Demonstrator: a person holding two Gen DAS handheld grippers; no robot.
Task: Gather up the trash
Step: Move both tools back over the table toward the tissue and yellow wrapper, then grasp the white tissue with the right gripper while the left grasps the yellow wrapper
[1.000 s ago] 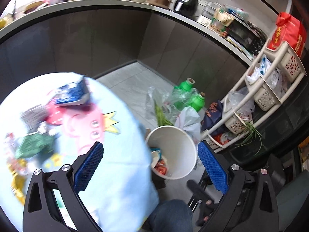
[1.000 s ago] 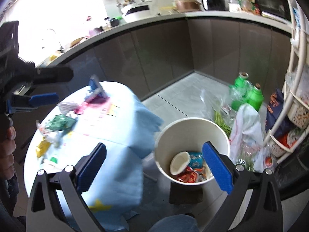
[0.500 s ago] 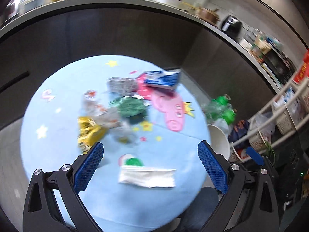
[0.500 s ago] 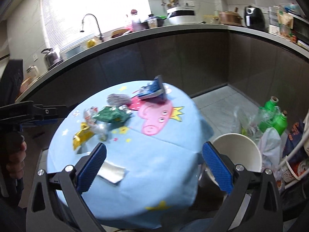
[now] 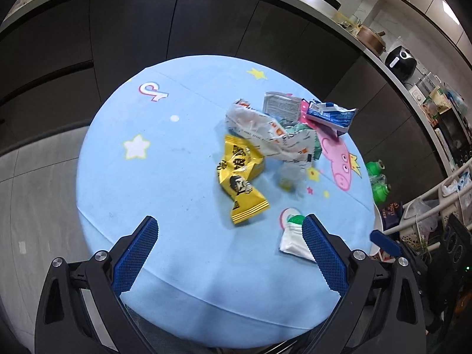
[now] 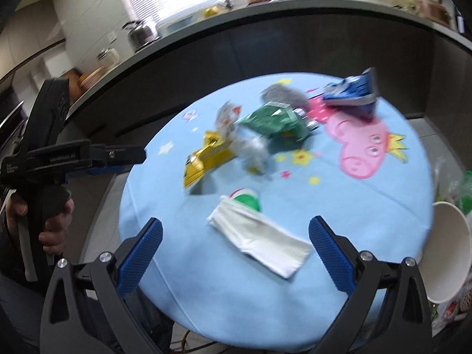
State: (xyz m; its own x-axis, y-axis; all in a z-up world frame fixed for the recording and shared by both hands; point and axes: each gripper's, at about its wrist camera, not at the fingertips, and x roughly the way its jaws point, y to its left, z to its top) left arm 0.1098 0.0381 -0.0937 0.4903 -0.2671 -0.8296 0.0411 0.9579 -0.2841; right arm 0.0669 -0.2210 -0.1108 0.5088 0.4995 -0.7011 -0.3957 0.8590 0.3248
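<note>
Right now both tools hover empty w/ jaws spread wide over the round blue table: left tool faces the yellow wrapper, right tool frames the flat white packet, w/ the white bin just off the table edge. Best bet, imo: drop the right tool low, pinch the packet across its short width so it doesn't slide on the cloth, then swing to the bin. Writing: yellow wrapper has black characters I can't read, the blue-white pack is too small to read, left tool's body shows blurred print.
</note>
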